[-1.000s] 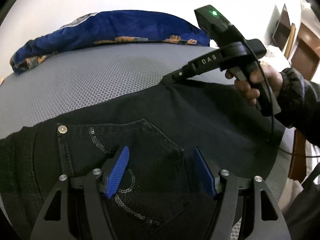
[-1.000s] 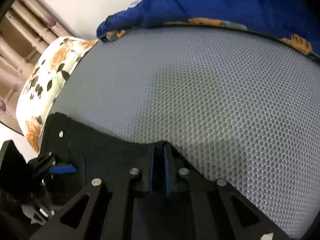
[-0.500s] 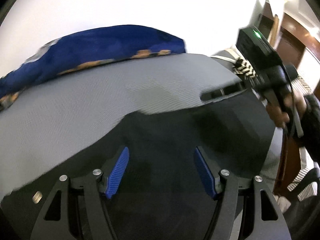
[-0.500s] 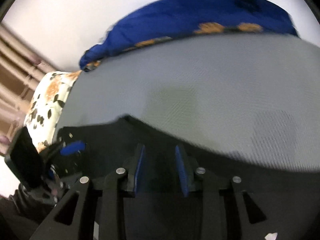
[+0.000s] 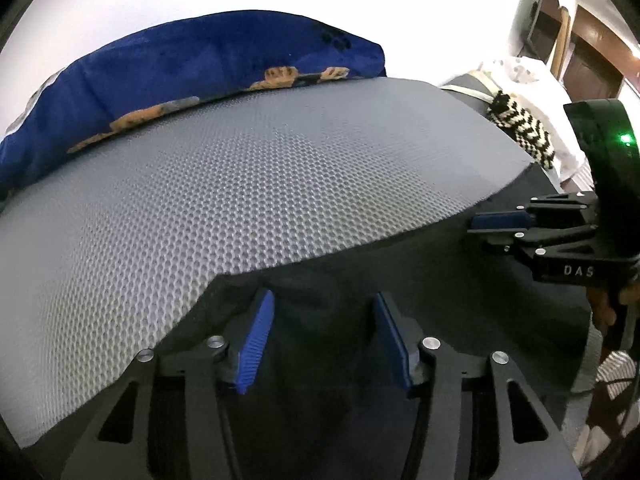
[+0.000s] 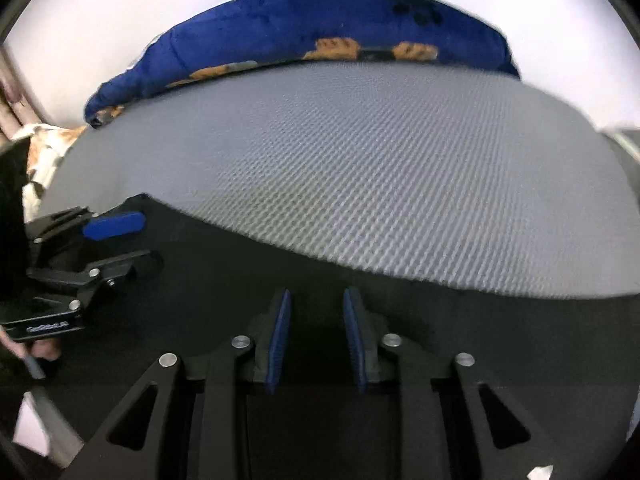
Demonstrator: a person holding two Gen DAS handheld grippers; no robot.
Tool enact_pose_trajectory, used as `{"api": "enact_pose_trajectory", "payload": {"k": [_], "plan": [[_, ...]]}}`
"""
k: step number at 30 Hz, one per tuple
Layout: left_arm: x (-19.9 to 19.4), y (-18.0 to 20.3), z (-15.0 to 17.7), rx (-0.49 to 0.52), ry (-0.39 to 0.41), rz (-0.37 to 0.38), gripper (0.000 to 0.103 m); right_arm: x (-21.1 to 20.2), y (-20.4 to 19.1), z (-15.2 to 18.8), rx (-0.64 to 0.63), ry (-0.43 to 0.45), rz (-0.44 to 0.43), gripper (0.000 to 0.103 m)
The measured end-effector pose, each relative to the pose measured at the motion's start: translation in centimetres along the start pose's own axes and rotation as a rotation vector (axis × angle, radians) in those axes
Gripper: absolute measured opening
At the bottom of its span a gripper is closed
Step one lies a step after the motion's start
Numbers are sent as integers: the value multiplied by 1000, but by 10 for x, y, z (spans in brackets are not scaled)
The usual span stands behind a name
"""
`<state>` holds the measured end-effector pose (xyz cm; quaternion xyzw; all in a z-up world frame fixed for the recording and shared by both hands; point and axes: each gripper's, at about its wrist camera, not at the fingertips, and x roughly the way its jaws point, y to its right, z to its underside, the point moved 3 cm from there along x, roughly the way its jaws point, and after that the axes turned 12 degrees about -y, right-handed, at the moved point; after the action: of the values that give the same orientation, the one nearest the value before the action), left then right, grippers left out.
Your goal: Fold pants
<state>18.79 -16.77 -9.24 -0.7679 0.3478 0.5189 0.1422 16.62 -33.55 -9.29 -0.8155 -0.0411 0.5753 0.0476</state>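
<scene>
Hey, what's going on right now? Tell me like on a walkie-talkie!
Left gripper open, jaws just narrowing over black pants. Right gripper open above same pants. Grey mat ahead; blue blanket beyond.

Both tilted downward, the left gripper point(image 5: 320, 320) has just been closing, right gripper point(image 6: 316, 316) narrowly parted

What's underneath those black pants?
The black pants lie on a grey honeycomb-textured mat, which shows bare beyond their edge. Whatever is directly beneath the fabric is covered, so nothing else can be made out.
</scene>
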Motion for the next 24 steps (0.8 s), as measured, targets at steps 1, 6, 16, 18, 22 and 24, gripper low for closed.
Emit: {"api": "enact_pose_trajectory", "payload": {"k": [1, 6, 16, 18, 22, 24], "plan": [[1, 0, -2, 2, 0, -9, 54, 1, 1, -3, 14, 1, -15, 27], [-12, -5, -11, -55, 17, 37, 54, -5, -5, -10, 27, 3, -73, 31], [-21, -15, 17, -86, -3, -35, 54, 14, -58, -19, -116, 24, -47, 37], [-15, -19, 14, -101, -13, -69, 54, 17, -60, -28, -116, 30, -35, 38], [-17, -22, 15, -163, -30, -69, 54, 8, -57, -37, -78, 31, -56, 38], [-25, -20, 21, -170, -26, -76, 54, 0, -56, -35, -73, 37, -57, 39]]}}
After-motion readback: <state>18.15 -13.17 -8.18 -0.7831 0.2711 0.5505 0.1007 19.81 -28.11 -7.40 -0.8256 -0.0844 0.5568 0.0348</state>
